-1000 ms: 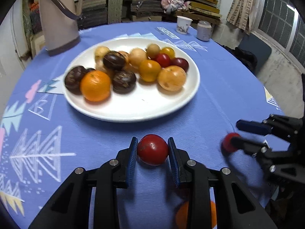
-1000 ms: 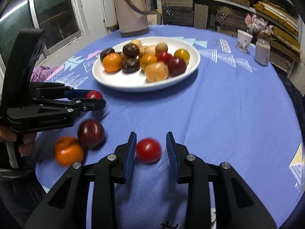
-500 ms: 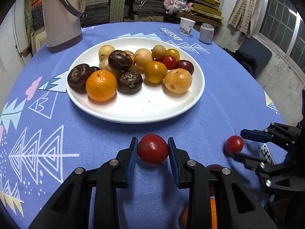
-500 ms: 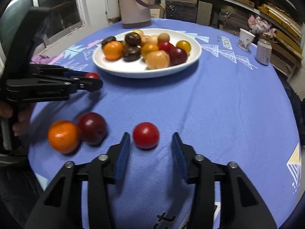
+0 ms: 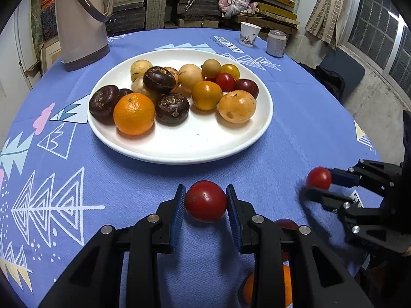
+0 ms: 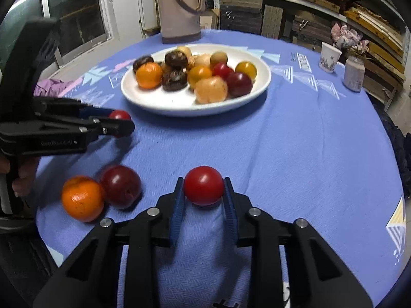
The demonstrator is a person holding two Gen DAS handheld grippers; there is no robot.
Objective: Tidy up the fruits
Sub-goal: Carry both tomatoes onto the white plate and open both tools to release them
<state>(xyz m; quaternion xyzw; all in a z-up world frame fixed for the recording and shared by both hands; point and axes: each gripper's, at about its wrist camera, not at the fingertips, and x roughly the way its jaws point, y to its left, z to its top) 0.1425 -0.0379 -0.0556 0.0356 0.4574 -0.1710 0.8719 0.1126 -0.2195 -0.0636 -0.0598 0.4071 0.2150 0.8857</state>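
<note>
A red tomato (image 5: pixel 206 201) is clamped between the blue pads of the left gripper (image 5: pixel 206 202), just in front of the white plate (image 5: pixel 195 151) and apart from its rim. A second, smaller red tomato (image 6: pixel 203 185) is pressed between the pads of the right gripper (image 6: pixel 204 192), whose jaws have just been closing onto it; the same tomato is seen at the right of the left wrist view (image 5: pixel 318 178), held at the tips of the right gripper's fingers. Whether either tomato is lifted clear of the blue patterned tablecloth (image 6: pixel 308 154) cannot be told. On the cloth near the table's edge, below the left gripper, an orange (image 6: pixel 82 198) and a dark red plum (image 6: pixel 120 186) are lying against each other. The plate is heaped with fruit: an orange (image 5: pixel 134 113), dark brown round fruits (image 5: pixel 172 108), pale tan fruits (image 5: pixel 236 106), yellow-orange tomatoes (image 5: pixel 206 95), a red tomato (image 5: pixel 225 82) and a plum (image 5: pixel 247 87). Behind the plate a beige thermos jug (image 5: pixel 79 20) is standing upright, and far across the table a paper cup (image 5: pixel 249 34) and a small jar (image 5: pixel 276 43) are set just beside each other. A hand (image 6: pixel 23 177) is seen on the left gripper's handle.
</note>
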